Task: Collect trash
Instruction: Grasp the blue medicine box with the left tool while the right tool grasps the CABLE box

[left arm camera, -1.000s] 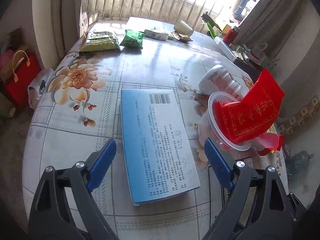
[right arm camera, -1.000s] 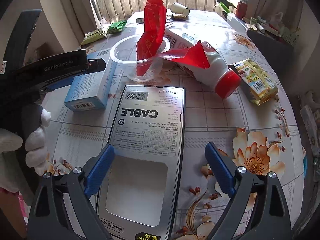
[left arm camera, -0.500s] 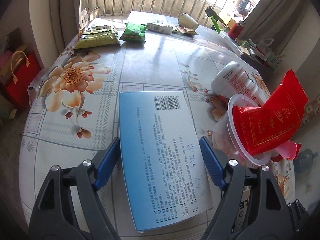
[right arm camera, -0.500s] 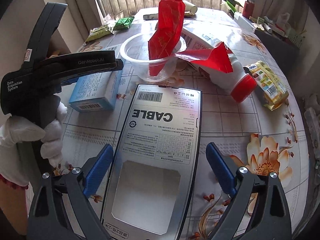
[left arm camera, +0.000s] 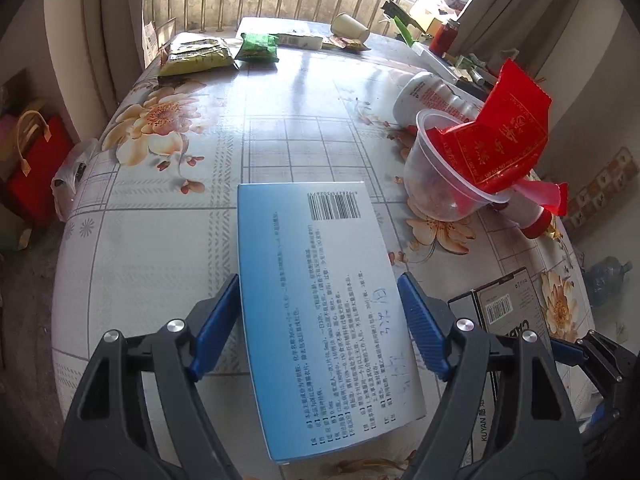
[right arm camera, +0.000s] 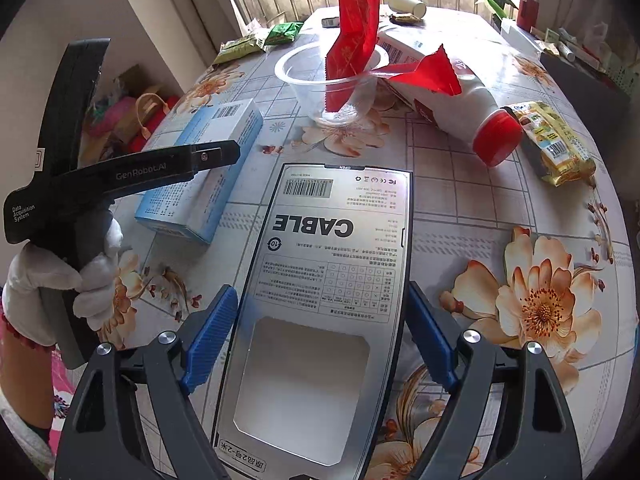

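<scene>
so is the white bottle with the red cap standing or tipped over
Tipped over: the white bottle lies on its side on the table, red cap pointing toward the camera.

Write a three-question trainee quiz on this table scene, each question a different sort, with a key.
1. True or false: the red wrapper stands inside the clear plastic cup.
2. Which box lies between the right gripper's fingers? A. the blue box B. the CABLE box C. the green snack packet
3. Fill in: the white bottle lying on the table has a ____ cap.

Key
1. True.
2. B: the CABLE box sits between its fingers, whose jaws have just been closing; the blue box is between the left gripper's fingers.
3. Red.
</scene>
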`<state>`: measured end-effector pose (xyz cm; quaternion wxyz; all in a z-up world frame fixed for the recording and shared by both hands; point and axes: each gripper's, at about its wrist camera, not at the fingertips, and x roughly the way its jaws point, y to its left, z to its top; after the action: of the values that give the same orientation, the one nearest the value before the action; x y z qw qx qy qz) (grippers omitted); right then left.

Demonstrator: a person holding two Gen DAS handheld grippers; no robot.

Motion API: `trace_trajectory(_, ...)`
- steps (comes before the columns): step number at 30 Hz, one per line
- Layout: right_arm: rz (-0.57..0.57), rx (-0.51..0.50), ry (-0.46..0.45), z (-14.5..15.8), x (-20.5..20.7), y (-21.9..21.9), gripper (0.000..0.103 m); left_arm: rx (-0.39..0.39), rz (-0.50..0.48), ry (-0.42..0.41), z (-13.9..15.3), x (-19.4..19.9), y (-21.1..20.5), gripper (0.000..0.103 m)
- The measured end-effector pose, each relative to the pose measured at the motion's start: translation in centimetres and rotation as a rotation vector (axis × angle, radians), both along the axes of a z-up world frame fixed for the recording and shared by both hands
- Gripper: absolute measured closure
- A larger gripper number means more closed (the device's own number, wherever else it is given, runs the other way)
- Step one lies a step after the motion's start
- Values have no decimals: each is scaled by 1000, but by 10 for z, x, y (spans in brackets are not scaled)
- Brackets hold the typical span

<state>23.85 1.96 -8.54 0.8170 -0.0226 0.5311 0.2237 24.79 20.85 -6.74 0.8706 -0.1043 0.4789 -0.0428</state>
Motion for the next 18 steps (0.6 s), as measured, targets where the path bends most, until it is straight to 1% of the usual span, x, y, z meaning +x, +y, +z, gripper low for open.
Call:
trace_trajectory(5,33,-5,34,1,-35,-41,22,-19,-91,13,1,-72,-23,28)
trace_trajectory(8,9,-15,44,3,-58,-69,22,-54,-125,8,1,-117,-38,28)
trace_trajectory(10,-21,7,70,0,-68,-86,22,-65,-123,7,2,-136,-45,26)
trace_trajectory(11,-38,26,82,-1,-70,-93,22,-75,-120,7,3,-142,-48,21)
trace_trajectory(13,-72,62,87,-1,-73,-103,22,-92,-101,-6,5,-146,-51,20)
trace_trajectory(14,-87,72,83,-1,-73,-105,21,-87,-100,-8,5,-146,-54,19)
trace_trajectory(16,-110,83,71,1,-73,-109,20,-53,-96,8,3,-144,-62,18)
trace_trajectory(18,-112,97,59,2,-73,-108,19,2,-110,17,1,-141,-70,18)
